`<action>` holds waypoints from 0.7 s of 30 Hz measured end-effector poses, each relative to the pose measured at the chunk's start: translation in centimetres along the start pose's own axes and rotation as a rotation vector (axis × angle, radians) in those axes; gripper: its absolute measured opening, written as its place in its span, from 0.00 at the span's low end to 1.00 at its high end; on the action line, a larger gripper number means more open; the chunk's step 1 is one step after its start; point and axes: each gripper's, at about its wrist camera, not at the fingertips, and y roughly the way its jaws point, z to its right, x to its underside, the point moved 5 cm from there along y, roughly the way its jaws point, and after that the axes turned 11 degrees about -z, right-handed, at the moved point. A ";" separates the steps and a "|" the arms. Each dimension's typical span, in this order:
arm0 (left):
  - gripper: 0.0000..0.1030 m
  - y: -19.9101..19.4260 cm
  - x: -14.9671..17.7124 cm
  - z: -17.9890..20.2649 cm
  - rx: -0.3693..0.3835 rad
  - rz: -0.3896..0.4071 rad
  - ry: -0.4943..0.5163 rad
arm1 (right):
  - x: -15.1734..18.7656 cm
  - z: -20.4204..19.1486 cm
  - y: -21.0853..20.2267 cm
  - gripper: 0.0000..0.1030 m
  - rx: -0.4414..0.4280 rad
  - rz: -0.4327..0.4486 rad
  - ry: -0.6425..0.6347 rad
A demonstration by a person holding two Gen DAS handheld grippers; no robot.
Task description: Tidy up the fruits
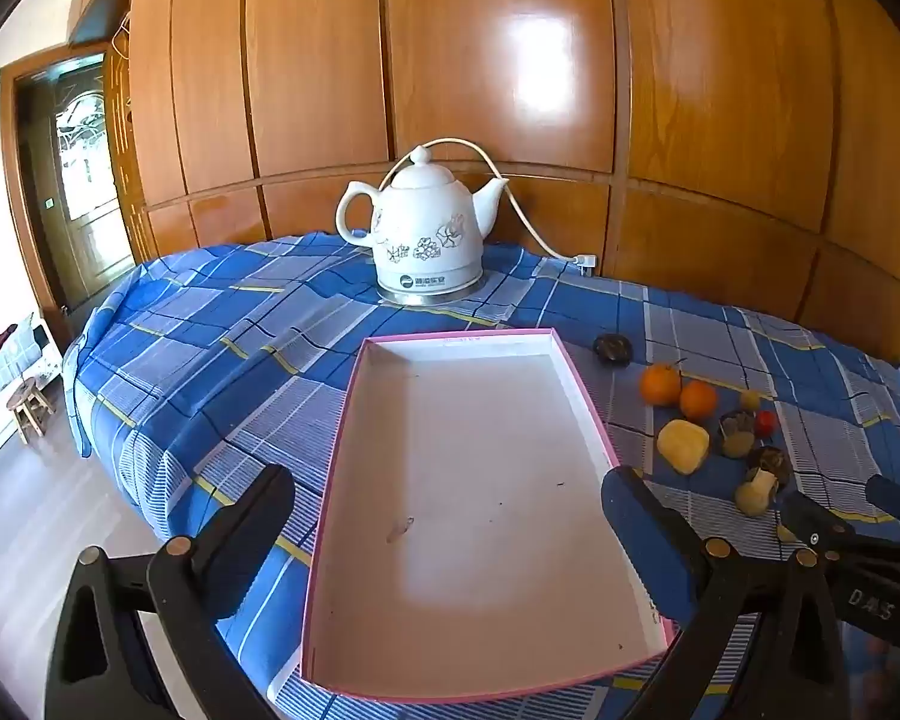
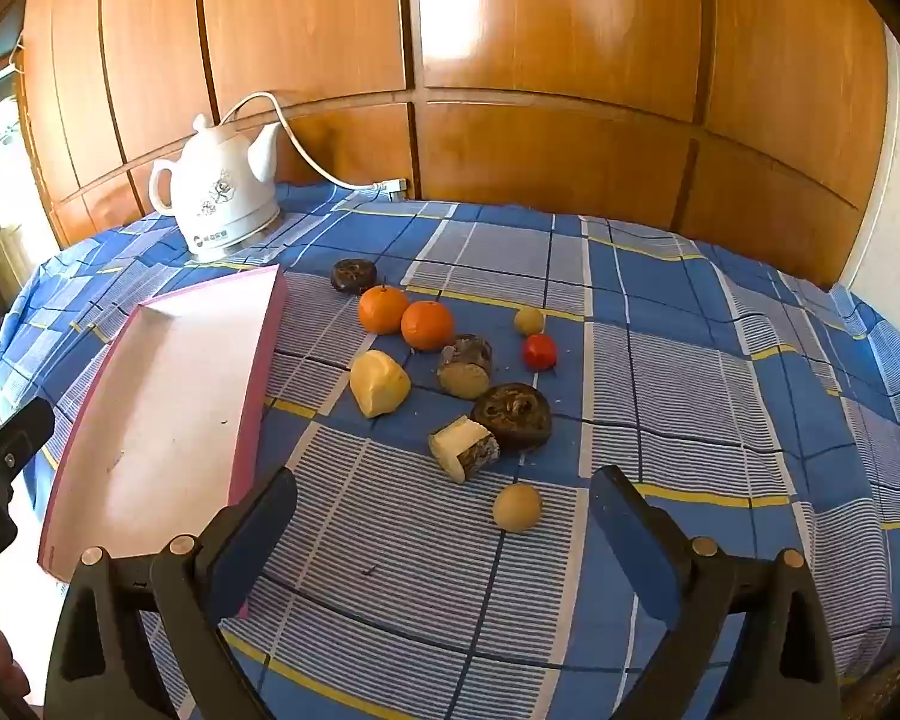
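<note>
The left gripper [image 1: 450, 516] hangs nearest the lens over the near half of the tray [image 1: 588, 402], its two blue-padded fingers spread wide with nothing between them. The tray is a shallow pink-edged box with a white floor, lying on the blue checked tablecloth [image 1: 210, 324].

The right gripper [image 2: 444, 510] is likewise spread wide and grips nothing; a small tan round fruit [image 2: 517, 507] sits on the cloth just ahead, between its fingers.

The fruits lie in a loose cluster to the right of the tray, all outside it. Two oranges [image 2: 405, 317] touch each other, with a dark round fruit [image 2: 353, 275] behind them near the tray's far corner. A yellow chunk [image 2: 379, 383] lies just beside the tray's long edge. Next to it is a cut brown piece [image 2: 465, 366], and closer in a dark shrivelled fruit [image 2: 512, 417] touches a pale cut piece [image 2: 463, 447]. A small red fruit [image 2: 539, 351] and a small yellowish one [image 2: 529, 320] sit at the cluster's right side.

A white kettle [image 1: 421, 228] with a flower print stands beyond the tray, its cord [image 1: 528, 222] running to the wooden wall [image 1: 510, 60].
</note>
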 end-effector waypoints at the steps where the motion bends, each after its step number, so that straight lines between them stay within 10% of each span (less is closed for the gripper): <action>1: 1.00 0.0 0.0 0.0 -0.001 0.000 0.002 | 0.0 -0.1 -0.1 0.97 -0.001 0.001 0.001; 21: 1.00 0.4 0.3 -0.2 0.008 -0.006 -0.010 | -0.6 -1.1 -1.0 0.97 0.011 0.036 -0.022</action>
